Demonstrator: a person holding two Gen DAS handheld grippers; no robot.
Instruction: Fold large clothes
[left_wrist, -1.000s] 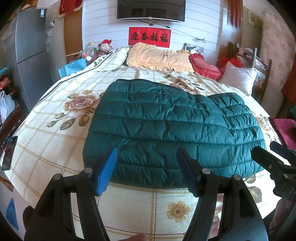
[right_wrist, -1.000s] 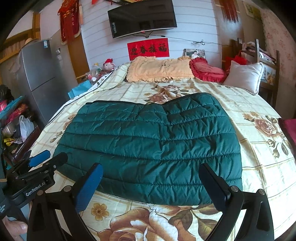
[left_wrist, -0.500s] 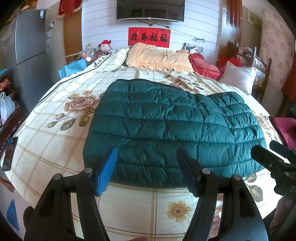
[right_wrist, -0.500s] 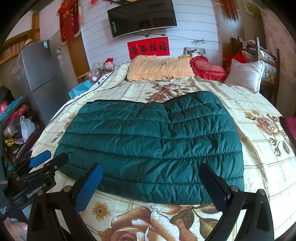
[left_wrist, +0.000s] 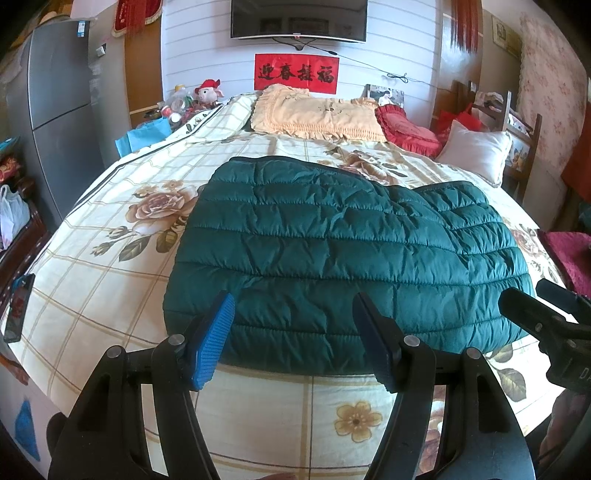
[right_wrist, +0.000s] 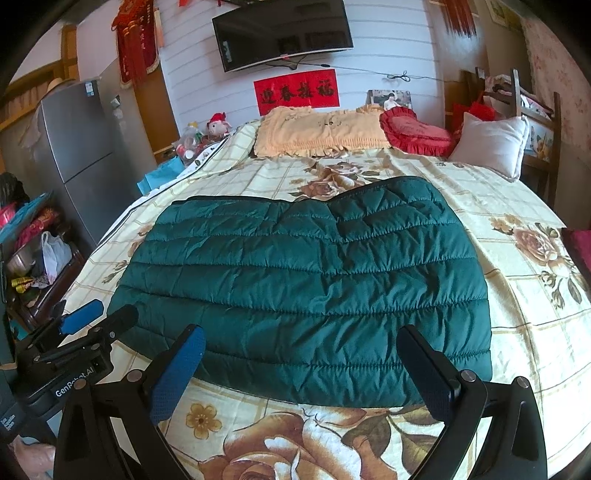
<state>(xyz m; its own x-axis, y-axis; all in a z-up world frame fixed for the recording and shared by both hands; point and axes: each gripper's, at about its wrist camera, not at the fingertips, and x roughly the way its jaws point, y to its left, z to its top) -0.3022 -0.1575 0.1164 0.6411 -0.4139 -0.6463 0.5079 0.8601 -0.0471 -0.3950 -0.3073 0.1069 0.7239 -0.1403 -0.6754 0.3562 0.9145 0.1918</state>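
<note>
Left wrist view takes in the bed (left_wrist: 92, 280) with its floral checked cover, and on it the green quilted jacket (left_wrist: 332, 251), folded into a broad padded block that lies flat across the middle of the bed, its near edge close to the bed's foot. Only this view shows the dark red cloth (left_wrist: 565, 254) off the bed's right side, and the right gripper (left_wrist: 532, 306) enters from the right edge as black finger tips. The right wrist view shows instead more of the grey fridge (right_wrist: 85, 158) at the left, the low shelf crowded with a white plastic bag (right_wrist: 55, 254) and bright oddments, and the left gripper (right_wrist: 99, 314) low at the left, one blue pad facing up.

In its own view the left gripper (left_wrist: 291, 332) hangs just short of the jacket's near edge, jaws apart with nothing between them. The right gripper (right_wrist: 303, 363) in its view likewise stands wide apart and bare above the same edge.

The jacket's sleeves and collar are tucked out of sight. The wall television (left_wrist: 299, 18) is cut by the top of the frame. At the bed's head lie a cream frilled pillow (left_wrist: 317, 114), a red cushion (left_wrist: 410, 129) and a white pillow (left_wrist: 476, 151). Small items round the plush toy (left_wrist: 208, 90) are too small to tell.
</note>
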